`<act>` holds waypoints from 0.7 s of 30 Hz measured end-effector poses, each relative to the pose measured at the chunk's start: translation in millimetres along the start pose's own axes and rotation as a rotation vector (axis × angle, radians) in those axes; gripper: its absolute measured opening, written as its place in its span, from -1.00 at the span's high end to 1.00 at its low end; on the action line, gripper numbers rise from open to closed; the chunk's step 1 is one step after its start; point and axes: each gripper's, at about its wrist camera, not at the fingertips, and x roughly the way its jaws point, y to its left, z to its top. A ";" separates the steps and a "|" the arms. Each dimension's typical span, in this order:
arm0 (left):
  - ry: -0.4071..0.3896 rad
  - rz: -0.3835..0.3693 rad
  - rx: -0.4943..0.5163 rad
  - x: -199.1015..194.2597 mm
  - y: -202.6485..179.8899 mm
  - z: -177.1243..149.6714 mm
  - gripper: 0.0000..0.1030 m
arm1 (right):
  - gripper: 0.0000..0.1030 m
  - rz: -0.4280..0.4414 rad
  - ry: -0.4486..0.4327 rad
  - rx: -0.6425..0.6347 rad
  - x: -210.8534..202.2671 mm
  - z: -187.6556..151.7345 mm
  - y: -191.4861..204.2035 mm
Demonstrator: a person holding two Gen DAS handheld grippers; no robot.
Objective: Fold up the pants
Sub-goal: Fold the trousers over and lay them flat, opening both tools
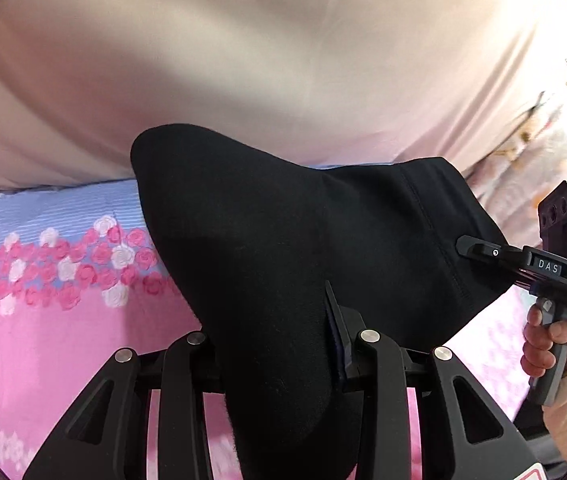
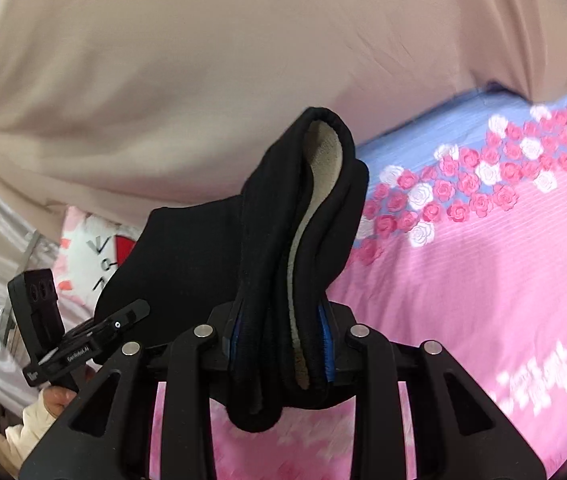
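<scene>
Over a pink rose-print bed (image 1: 43,344), both the left gripper (image 1: 283,344) and right gripper (image 2: 283,340) clamp black pants (image 1: 283,240): soft, seemingly fleece-lined, floppy; best held by hems.

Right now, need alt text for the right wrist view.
The right gripper is shut on bunched black pants, held above a pink rose-print bedsheet. The left gripper grips the same pants at lower left; beige fabric fills the background.
</scene>
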 end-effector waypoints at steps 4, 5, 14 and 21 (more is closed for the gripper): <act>0.046 0.015 -0.007 59.8 19.2 -10.4 0.38 | 0.46 -0.032 0.033 0.013 43.1 -1.0 -33.5; 0.055 0.015 -0.010 68.8 23.1 -13.5 0.38 | 0.46 -0.039 0.042 0.015 51.5 -3.1 -40.5; 0.047 0.056 -0.002 102.2 42.9 -45.4 0.17 | -0.12 -0.098 0.039 0.055 80.6 -27.2 -93.2; 0.054 0.184 -0.099 105.0 65.7 -62.2 -0.90 | -0.54 -0.231 -0.036 0.036 50.8 -30.9 -86.1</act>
